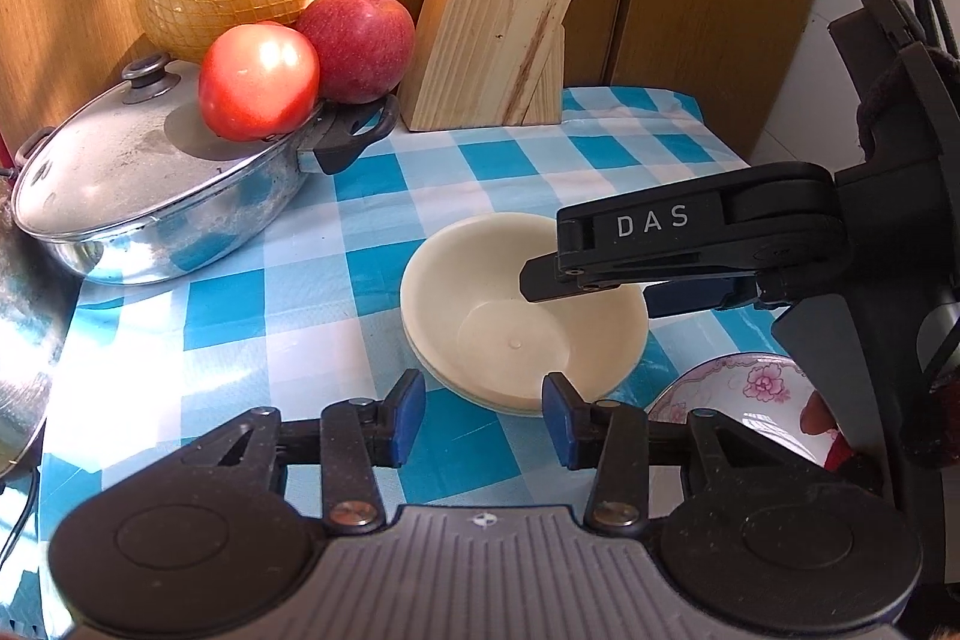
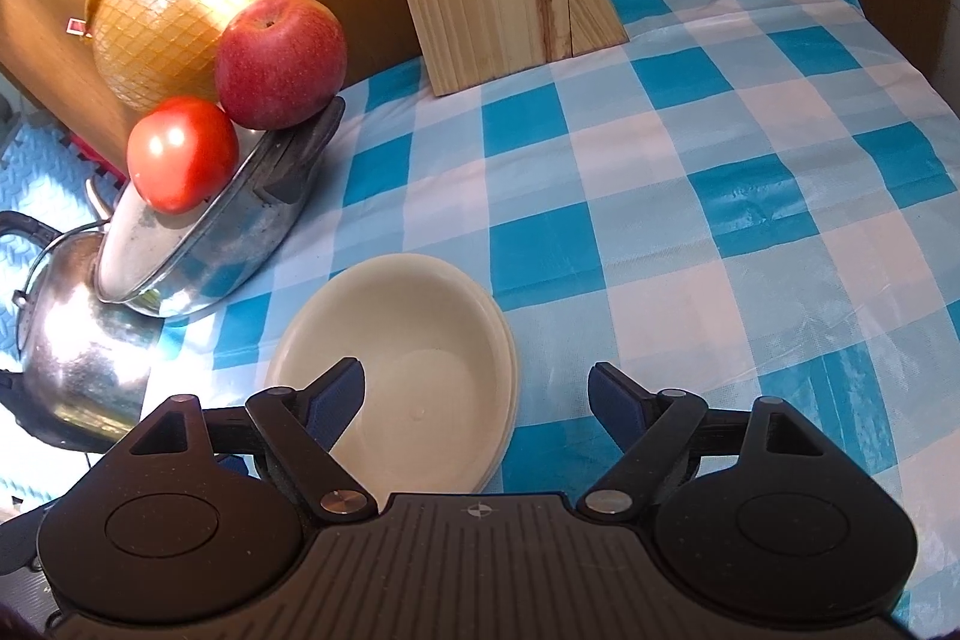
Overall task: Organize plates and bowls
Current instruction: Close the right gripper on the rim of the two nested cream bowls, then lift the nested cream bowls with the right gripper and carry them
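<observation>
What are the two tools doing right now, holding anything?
Left tool: open, holding nothing, just short of the cream bowls.
Right tool: open wide, astride the bowls' rim, not gripping.

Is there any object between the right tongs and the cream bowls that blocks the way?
Nothing visible blocks it. The right tongs stand open directly over the near rim of the stacked cream bowls, one finger inside the rim and one outside. The pan with the tomato sits off to the side, apart from the bowls.
</observation>
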`<action>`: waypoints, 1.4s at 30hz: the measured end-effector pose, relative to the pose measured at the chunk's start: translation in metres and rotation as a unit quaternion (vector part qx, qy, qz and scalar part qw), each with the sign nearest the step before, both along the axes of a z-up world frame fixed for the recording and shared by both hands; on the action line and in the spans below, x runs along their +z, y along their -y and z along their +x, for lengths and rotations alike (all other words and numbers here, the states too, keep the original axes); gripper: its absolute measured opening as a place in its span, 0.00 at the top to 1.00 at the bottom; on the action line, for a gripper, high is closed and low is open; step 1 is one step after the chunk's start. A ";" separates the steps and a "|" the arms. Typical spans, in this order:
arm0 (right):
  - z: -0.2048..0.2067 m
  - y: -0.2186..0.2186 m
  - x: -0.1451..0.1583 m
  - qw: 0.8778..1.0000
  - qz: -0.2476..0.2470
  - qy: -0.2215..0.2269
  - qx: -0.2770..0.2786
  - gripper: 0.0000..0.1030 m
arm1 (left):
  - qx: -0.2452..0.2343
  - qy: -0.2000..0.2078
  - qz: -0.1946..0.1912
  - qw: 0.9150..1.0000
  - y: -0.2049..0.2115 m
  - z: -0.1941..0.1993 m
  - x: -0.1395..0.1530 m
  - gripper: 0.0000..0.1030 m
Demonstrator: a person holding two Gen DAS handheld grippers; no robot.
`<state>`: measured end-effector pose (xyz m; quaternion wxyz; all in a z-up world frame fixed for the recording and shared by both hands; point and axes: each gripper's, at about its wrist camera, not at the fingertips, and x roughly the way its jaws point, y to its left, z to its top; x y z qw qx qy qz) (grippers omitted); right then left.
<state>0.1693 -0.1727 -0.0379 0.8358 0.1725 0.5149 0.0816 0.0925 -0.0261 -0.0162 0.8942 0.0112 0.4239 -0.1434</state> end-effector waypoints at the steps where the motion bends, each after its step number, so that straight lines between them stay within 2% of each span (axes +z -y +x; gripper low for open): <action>1: 0.000 0.000 0.000 1.000 0.004 -0.001 0.001 0.16 | -0.003 0.001 0.001 1.000 0.001 -0.001 0.000 0.64; 12: 0.006 -0.012 -0.013 0.999 0.022 -0.025 0.016 0.16 | -0.017 -0.005 0.004 1.000 0.006 -0.001 -0.004 0.61; 20: 0.012 -0.018 -0.016 0.998 0.038 -0.035 0.020 0.18 | -0.009 -0.002 0.005 1.000 0.007 0.008 -0.007 0.52; 25: 0.021 -0.016 -0.019 0.999 0.028 -0.034 0.020 0.23 | 0.005 -0.010 -0.009 1.000 0.004 0.021 -0.010 0.51; 29: 0.024 -0.022 -0.019 0.999 0.021 -0.032 0.032 0.23 | 0.009 -0.008 -0.003 1.000 0.009 0.032 -0.011 0.51; 31: 0.026 -0.026 -0.019 0.999 0.014 -0.030 0.040 0.27 | 0.014 -0.007 -0.002 1.000 0.009 0.038 -0.012 0.51; 34: 0.030 -0.028 -0.020 0.999 0.001 -0.027 0.047 0.31 | 0.029 -0.012 -0.023 0.999 0.001 0.042 -0.011 0.52; 39: 0.033 -0.018 -0.022 0.999 0.028 -0.033 0.034 0.34 | 0.045 -0.016 -0.056 0.997 -0.014 0.045 -0.006 0.52; 42: 0.037 -0.012 -0.022 0.999 0.031 -0.032 0.022 0.29 | 0.049 -0.009 -0.055 0.997 -0.014 0.044 -0.006 0.52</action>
